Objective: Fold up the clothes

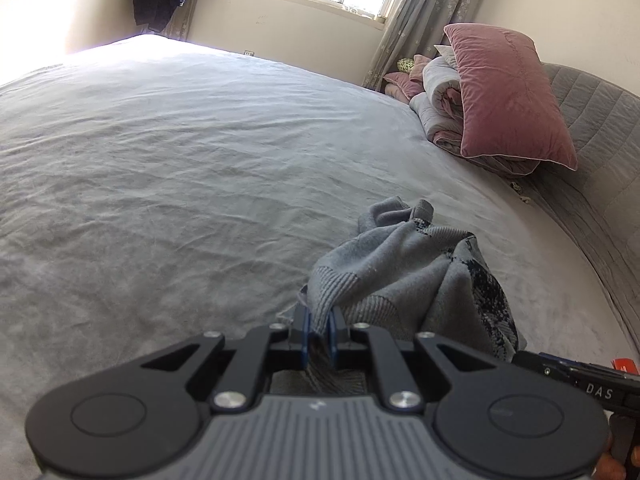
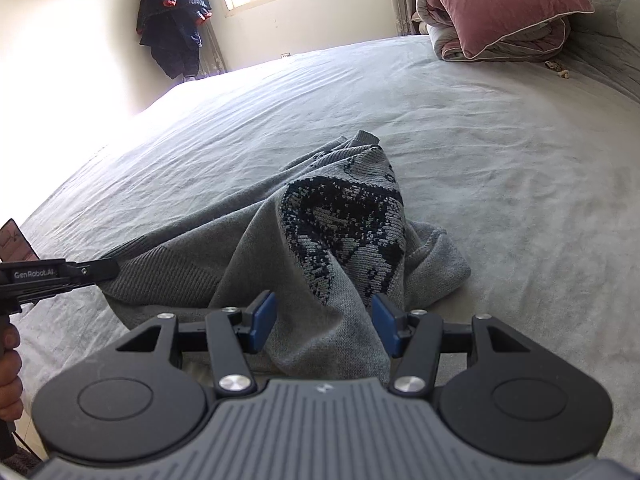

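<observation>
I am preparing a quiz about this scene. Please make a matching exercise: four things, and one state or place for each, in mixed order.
Things:
1. left hand-held gripper
2. right hand-held gripper
3. pink pillow
4. dark jacket

States:
a. hangs in the room corner
b. open, sweater between the pads
c. rests on a rolled quilt
d. shut on the grey sweater

Pairs: 1-d, 2-b, 3-c, 4-a

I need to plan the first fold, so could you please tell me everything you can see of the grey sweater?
The grey sweater is a soft knit with ribbed bands and a dark blue-black patterned panel. It lies crumpled and unfolded on the grey bed sheet, partly lifted into a peak. The left gripper is shut on a ribbed edge. The right gripper is open, with a fold of fabric between its blue pads.
</observation>
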Demonstrator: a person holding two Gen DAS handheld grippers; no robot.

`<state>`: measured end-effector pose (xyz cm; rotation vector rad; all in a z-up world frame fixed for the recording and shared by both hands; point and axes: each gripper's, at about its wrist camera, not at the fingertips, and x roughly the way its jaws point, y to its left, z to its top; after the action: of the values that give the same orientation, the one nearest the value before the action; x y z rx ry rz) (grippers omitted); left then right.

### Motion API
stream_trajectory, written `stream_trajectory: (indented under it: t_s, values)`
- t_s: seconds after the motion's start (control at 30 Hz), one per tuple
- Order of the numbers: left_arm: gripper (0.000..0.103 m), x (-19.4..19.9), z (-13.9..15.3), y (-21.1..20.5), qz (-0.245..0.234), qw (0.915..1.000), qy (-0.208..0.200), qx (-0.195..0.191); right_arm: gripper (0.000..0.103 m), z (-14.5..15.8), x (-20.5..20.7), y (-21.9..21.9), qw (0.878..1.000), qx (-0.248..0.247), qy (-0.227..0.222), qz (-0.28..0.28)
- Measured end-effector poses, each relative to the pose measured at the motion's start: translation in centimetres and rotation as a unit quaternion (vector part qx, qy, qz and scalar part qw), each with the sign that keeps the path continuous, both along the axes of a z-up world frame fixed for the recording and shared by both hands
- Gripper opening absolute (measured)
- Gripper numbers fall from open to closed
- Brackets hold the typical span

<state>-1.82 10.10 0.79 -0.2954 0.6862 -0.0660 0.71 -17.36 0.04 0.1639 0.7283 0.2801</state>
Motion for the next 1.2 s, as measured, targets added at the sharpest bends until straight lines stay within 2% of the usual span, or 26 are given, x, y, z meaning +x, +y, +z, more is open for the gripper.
stream_trajectory:
  t_s: [0.23, 0.47, 0.6, 0.77, 0.97, 1.03, 1.07, 1.1, 1.2]
  values:
    - [0.009, -3.9, 0.9, 2.1, -0.045, 0.999, 0.0, -0.005, 0.057, -0.6, 1.2, 1.5, 1.0, -0.012, 0.004, 0.0]
    - [0.009, -6.9, -0.1, 2.9, -0.127, 0.9917, 0.016, 0.007, 0.057, -0.6, 2.6, 1.6, 1.0, -0.02, 0.003, -0.016]
    - [0.009, -7.2, -1.7, 2.6, -0.168, 0.9845, 0.041, 0.028, 0.06, -0.8, 3.5, 1.3, 0.999, -0.019, 0.006, -0.027]
    - [0.009, -7.1, -3.2, 2.1, -0.197, 0.9761, 0.075, 0.055, 0.06, -1.1, 4.6, 1.4, 0.999, -0.023, 0.003, -0.035]
    - [0.014, -6.2, -3.6, 3.1, -0.196, 0.9751, 0.092, 0.045, 0.06, -2.0, 6.1, 1.8, 1.0, 0.003, 0.012, -0.027]
    - [0.025, -5.8, -3.4, 3.9, -0.183, 0.9783, 0.092, 0.033, 0.042, -2.3, 6.3, 2.3, 1.0, 0.019, 0.014, -0.013]
    - [0.029, -5.6, -3.2, 4.2, -0.175, 0.98, 0.091, 0.023, 0.025, -2.5, 6.4, 2.5, 0.999, 0.027, 0.016, -0.006]
    - [0.034, -5.3, -3.0, 4.5, -0.167, 0.9818, 0.089, 0.015, 0.018, -2.5, 6.4, 3.0, 0.999, 0.032, 0.015, 0.0]
    - [0.041, -4.4, -2.2, 5.1, -0.14, 0.9871, 0.078, 0.004, 0.016, -2.1, 6.0, 4.3, 0.999, 0.036, 0.0, 0.012]
